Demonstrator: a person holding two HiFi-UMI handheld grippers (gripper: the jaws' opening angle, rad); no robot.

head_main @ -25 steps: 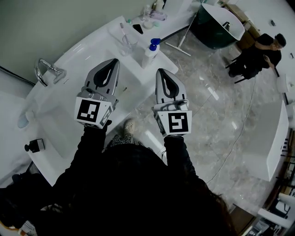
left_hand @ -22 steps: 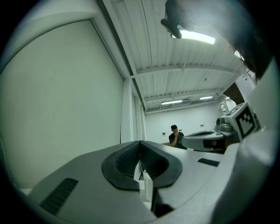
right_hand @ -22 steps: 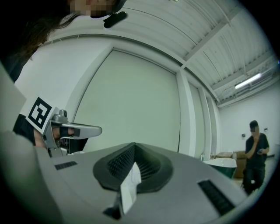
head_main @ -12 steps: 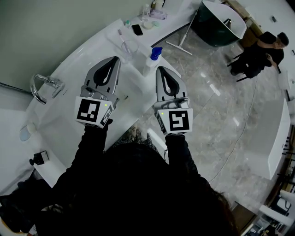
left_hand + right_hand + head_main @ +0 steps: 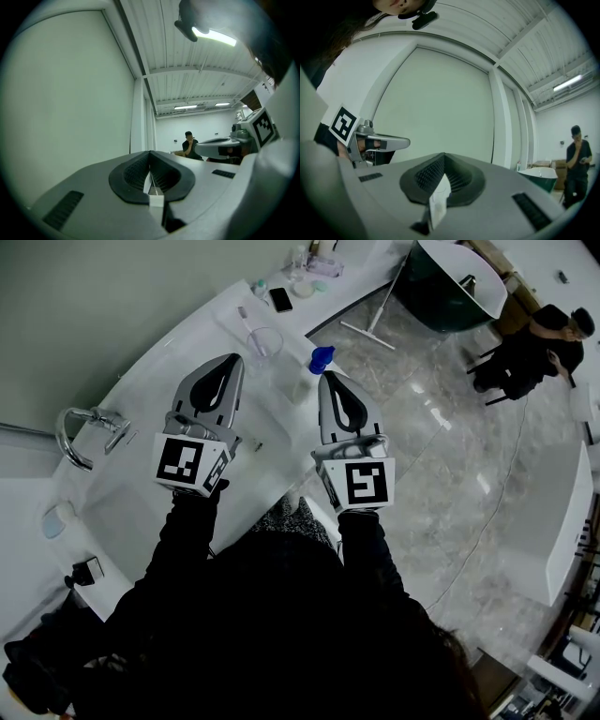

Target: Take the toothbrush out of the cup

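Jaws pressed together, empty, on left gripper [image 5: 232, 362] and right gripper [image 5: 327, 380]; we judge approach stage, next parting one pair around the toothbrush [image 5: 246, 319], seemingly in the cup [image 5: 266, 343].

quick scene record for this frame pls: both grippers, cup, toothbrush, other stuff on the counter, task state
left gripper: jaws together, nothing held, short of the cup
right gripper: jaws together, nothing held, next to the blue-capped bottle
cup: clear, upright on the white counter, ahead of the left gripper
toothbrush: in the cup, untouched
blue-capped bottle: upright near the counter's front edge
faucet: left of the grippers
phone: flat, beyond the cup
task state: toothbrush not yet taken out
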